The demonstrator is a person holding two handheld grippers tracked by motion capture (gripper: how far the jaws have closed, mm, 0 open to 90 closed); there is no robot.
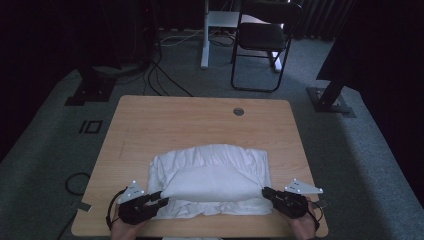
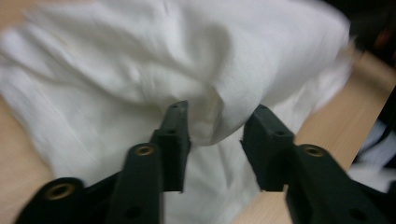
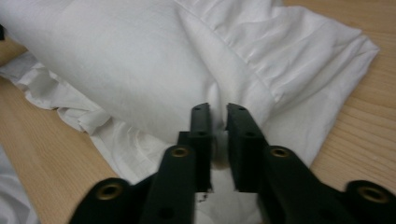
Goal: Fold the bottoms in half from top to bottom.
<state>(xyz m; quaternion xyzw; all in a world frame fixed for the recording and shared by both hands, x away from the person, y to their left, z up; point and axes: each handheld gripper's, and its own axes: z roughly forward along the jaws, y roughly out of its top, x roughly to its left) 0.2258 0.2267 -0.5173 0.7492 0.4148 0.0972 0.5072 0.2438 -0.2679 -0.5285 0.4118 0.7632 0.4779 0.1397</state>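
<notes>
White cloth (image 1: 210, 179), folded into a puffy bundle with a ruffled edge, lies on the near half of the desk (image 1: 200, 120), toward 6 o'clock from the desk's centre. At the bundle's 8 o'clock corner, the left hand-held gripper (image 1: 161, 198) has its jaws spread wide, and a rounded fold of the cloth (image 2: 205, 88) bulges between them in the left gripper view. At the 4 o'clock corner, the right hand-held gripper (image 1: 266, 192) has its jaws nearly closed, pinching a thin fold of cloth (image 3: 154, 60). Beyond the desk, at 12 o'clock, a black chair (image 1: 262, 37) stands on grey carpet.
</notes>
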